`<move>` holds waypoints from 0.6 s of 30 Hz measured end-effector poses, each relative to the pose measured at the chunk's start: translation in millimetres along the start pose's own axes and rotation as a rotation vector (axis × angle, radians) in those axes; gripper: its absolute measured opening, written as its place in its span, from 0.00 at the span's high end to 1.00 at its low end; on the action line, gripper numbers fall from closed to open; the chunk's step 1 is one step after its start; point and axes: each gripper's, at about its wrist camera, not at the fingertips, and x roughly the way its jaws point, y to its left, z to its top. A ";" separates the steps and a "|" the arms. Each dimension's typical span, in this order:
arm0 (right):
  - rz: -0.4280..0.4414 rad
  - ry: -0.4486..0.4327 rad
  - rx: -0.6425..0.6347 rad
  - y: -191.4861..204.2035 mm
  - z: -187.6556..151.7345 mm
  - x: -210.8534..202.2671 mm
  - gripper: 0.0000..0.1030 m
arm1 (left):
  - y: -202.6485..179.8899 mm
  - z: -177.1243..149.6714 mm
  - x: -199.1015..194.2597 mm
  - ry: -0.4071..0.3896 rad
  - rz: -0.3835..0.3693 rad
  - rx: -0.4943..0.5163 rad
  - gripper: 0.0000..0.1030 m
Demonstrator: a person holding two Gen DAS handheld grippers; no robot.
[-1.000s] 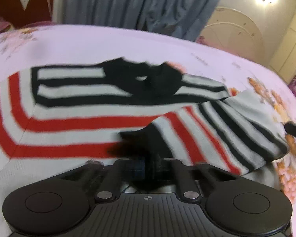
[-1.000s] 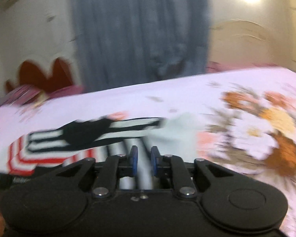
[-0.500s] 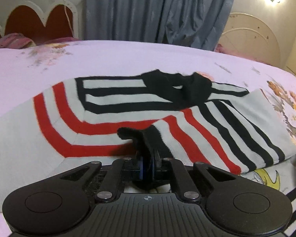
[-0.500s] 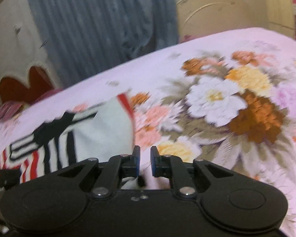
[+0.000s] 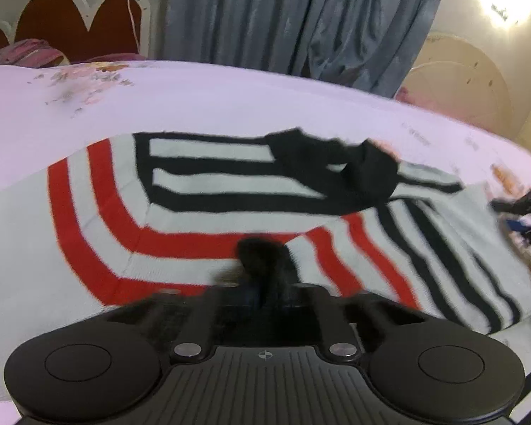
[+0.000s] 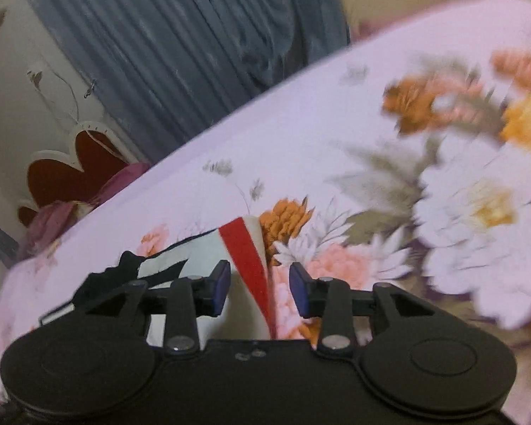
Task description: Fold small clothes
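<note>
Your left claw point(image 5: 265, 283) grips the black cuff of the striped sweater point(image 5: 212, 219) spread sideways across the bed point(image 5: 230, 99), while your released right claw point(image 6: 259, 292) straddles its red-striped edge.

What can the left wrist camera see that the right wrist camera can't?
Only the left wrist view shows most of the striped sweater spread flat, with its black collar, and the left gripper with its jaws shut on a black cuff. Only the right wrist view shows the right gripper with jaws open, and the big flower print. Both show the pink bedsheet, grey curtain and red headboard.
</note>
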 end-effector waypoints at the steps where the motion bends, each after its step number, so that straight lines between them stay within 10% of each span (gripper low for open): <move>1: 0.029 0.017 0.008 -1.8 0.4 4.6 0.89 | -0.1 -1.7 -9.9 -0.076 0.015 0.005 0.94; 4: -0.028 -0.107 -0.188 22.2 -10.0 -13.3 0.92 | -1.6 -9.8 -13.2 -0.111 0.080 0.027 0.94; 9: -0.136 -0.052 -0.207 22.2 -22.8 4.7 0.90 | -1.3 -15.7 -0.7 -0.063 0.084 0.046 0.92; 13: -0.212 -0.138 -0.284 36.7 -22.8 -19.6 0.65 | 3.8 -8.3 -23.0 -0.127 0.169 -0.010 0.61; 18: -0.026 -0.030 -0.506 87.3 -49.0 -14.8 0.76 | -58.1 5.2 -19.7 -0.147 0.020 0.102 0.61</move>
